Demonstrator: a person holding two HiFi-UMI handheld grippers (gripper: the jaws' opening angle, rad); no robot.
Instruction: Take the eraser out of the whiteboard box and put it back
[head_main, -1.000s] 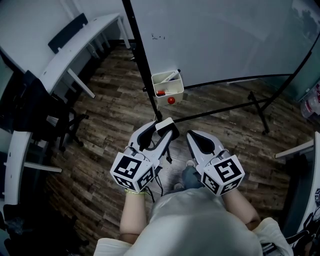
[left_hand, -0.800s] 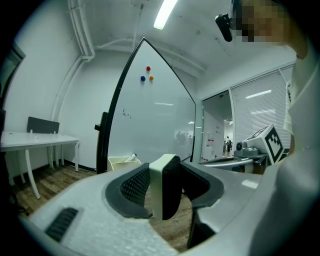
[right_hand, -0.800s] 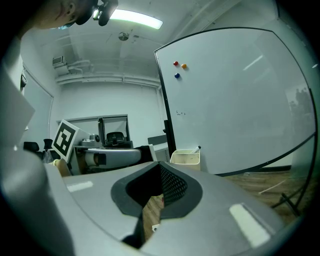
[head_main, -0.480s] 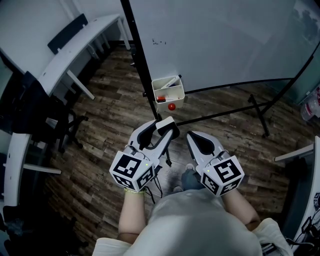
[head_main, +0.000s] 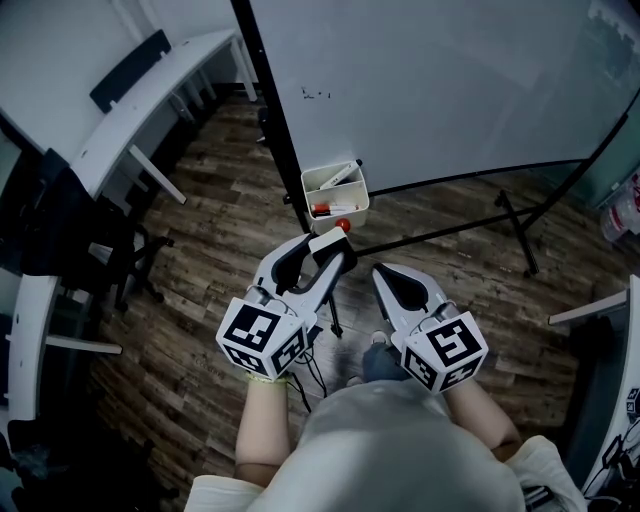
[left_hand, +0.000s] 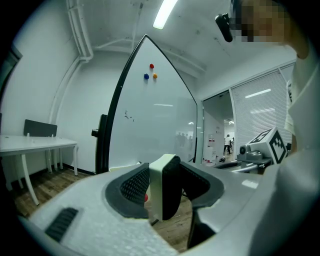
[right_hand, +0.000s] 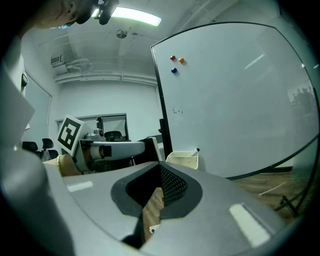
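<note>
The eraser (head_main: 331, 243), a white block with a dark felt face, stands upright between the jaws of my left gripper (head_main: 326, 252), which is shut on it. The left gripper view shows the same eraser (left_hand: 161, 186) clamped by both ribbed pads. Just beyond it, the white whiteboard box (head_main: 309, 190) hangs on the board's black frame, holding a couple of markers (head_main: 338, 176). A small red ball (head_main: 343, 225) sits under the box. My right gripper (head_main: 383, 272) is beside the left one, shut and empty. In the right gripper view the box (right_hand: 182, 159) lies ahead.
The whiteboard (head_main: 450, 80) on its black wheeled stand (head_main: 515, 215) fills the far side, with three magnets (left_hand: 151, 70) high up. A white desk (head_main: 140, 100) and dark chairs (head_main: 60, 220) stand to the left. Wooden floor lies below, and a cable (head_main: 325, 340) hangs under the grippers.
Both grippers have moved forward towards the whiteboard. The gap between the held eraser and the box has shrunk. The left jaws have kept their hold.
</note>
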